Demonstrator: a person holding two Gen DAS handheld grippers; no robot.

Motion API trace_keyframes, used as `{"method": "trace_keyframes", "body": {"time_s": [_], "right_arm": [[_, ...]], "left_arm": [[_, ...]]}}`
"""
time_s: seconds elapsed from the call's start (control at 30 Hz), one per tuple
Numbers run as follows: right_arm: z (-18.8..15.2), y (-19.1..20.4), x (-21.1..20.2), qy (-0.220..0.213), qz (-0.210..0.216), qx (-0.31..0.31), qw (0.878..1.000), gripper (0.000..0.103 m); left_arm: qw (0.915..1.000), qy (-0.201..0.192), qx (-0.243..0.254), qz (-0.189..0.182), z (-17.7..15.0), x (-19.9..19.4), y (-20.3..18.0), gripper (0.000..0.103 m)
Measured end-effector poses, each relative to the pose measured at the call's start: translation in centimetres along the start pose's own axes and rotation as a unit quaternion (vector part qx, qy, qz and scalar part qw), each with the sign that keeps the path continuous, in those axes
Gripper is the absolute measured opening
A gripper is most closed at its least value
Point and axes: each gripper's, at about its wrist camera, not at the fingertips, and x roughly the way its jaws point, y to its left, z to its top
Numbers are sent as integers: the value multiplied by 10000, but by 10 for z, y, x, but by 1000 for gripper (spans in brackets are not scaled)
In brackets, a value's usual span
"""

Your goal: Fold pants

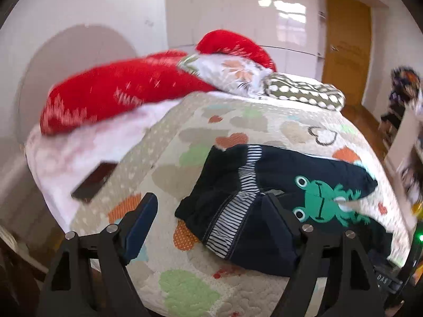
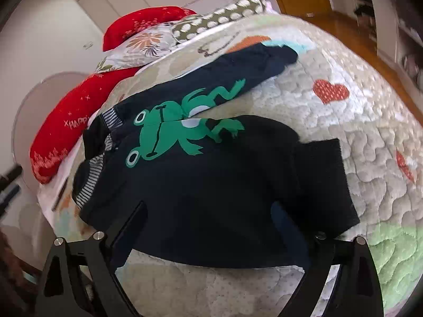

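Small navy pants [image 1: 264, 185] with a green frog print and a striped waistband lie rumpled on the quilted bedspread [image 1: 190, 137]. My left gripper [image 1: 208, 203] is open above the waistband end, holding nothing. In the right wrist view the pants [image 2: 211, 174] lie with both legs stretched toward the far right, the frog [image 2: 179, 129] across the seat. My right gripper [image 2: 208, 211] is open just over the near leg, holding nothing.
Red pillows [image 1: 116, 92], a floral pillow [image 1: 232, 74] and a dotted pillow [image 1: 301, 92] lie at the head of the bed. A dark flat object [image 1: 92, 182] lies on the white sheet at left. A wooden door [image 1: 346, 45] and wooden floor are at right.
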Motion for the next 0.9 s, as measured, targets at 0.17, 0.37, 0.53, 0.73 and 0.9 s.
{"method": "trace_keyframes", "body": {"time_s": [0.17,0.37,0.53,0.73,0.9], "right_arm": [[0,-7,1,-147,265,207,9993,102],[-4,-8,-1,-266,320,177,9990,102],[-6,-2,1,-275,124,23,9995,102],[-7,7,5,-292,-185,-112,9993,102],[-8,6,5,-244,-153,-212,9994,102]], "left_arm": [[9992,-14,391,26,1,-4,-24,81],[9986,167,467,-153,-7,6,-34,81],[9989,236,352,-218,-15,12,-31,81],[9994,226,165,-192,-21,7,-18,81],[9995,-16,154,-258,-15,-4,-19,81]]}}
